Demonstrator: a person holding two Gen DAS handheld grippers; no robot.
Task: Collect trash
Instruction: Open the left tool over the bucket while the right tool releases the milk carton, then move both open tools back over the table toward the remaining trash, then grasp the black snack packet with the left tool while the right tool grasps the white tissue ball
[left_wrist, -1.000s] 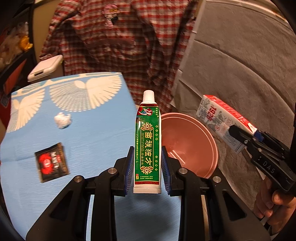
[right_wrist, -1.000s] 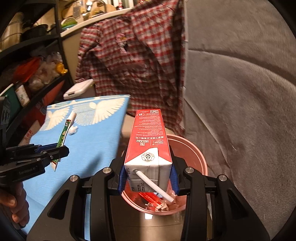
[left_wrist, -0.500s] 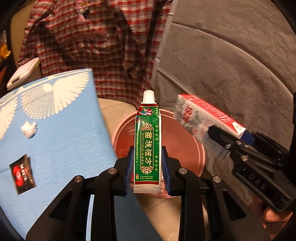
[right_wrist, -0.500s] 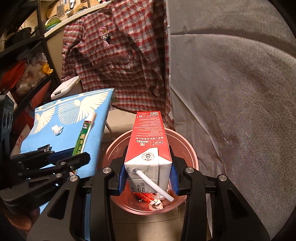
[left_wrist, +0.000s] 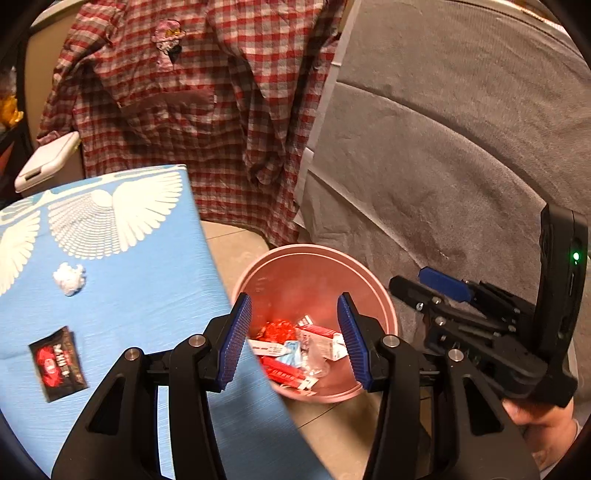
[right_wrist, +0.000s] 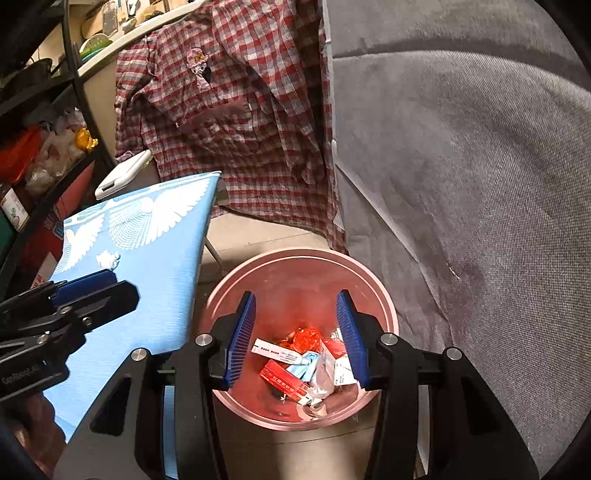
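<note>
Both loads are gone from the tools: a second ago the left gripper clamped a green ointment tube and the right gripper a red-and-white drink carton with a straw; now their jaws have just been opening and stand apart with nothing between the blue ribbed pads. Beneath and ahead of both grippers sits the round pink plastic bin, and through each gap its contents show: a heap of red, white and pale blue wrappers and cartons on the bottom. The green tube cannot be made out among them.

Left of the left gripper lies the blue cloth with white wing prints, still bearing a crumpled white paper ball and, nearer the tool, a flat black-and-red sachet. Beyond the bin hangs a red checked shirt, with grey fabric to the right of both tools.
</note>
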